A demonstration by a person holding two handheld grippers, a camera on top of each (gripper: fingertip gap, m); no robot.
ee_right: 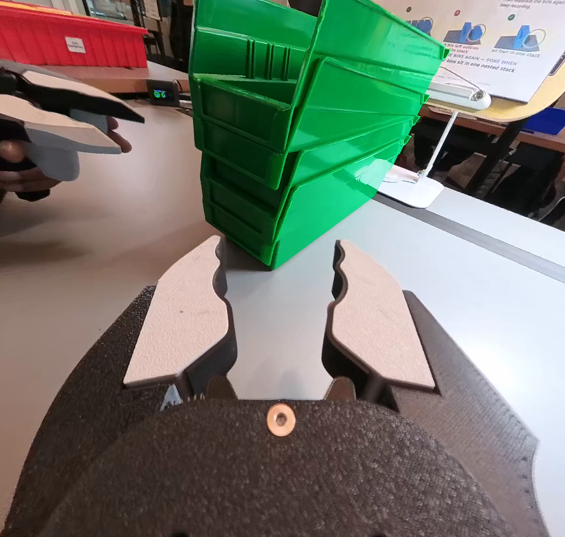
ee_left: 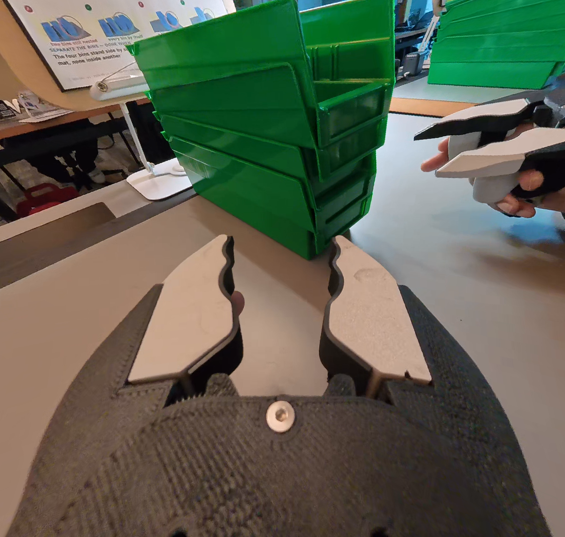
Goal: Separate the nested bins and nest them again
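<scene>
A stack of several green plastic bins (ee_left: 263, 143), nested one inside another, stands on the grey mat (ee_left: 91, 323). It also shows in the right wrist view (ee_right: 305, 143). My left gripper (ee_left: 281, 244) is open and empty, low over the mat just short of the stack's near corner. My right gripper (ee_right: 278, 244) is open and empty, just short of the stack's bottom corner on the other side. Each gripper shows in the other's view, the right one (ee_left: 428, 155) off to the right, the left one (ee_right: 131, 134) off to the left, both apart from the bins.
A white lamp base (ee_left: 159, 182) stands behind the stack at the mat's edge. An instruction poster (ee_left: 91, 26) leans behind it. More green bins (ee_left: 495, 45) are at the far right. A red bin (ee_right: 73, 39) sits on a far table.
</scene>
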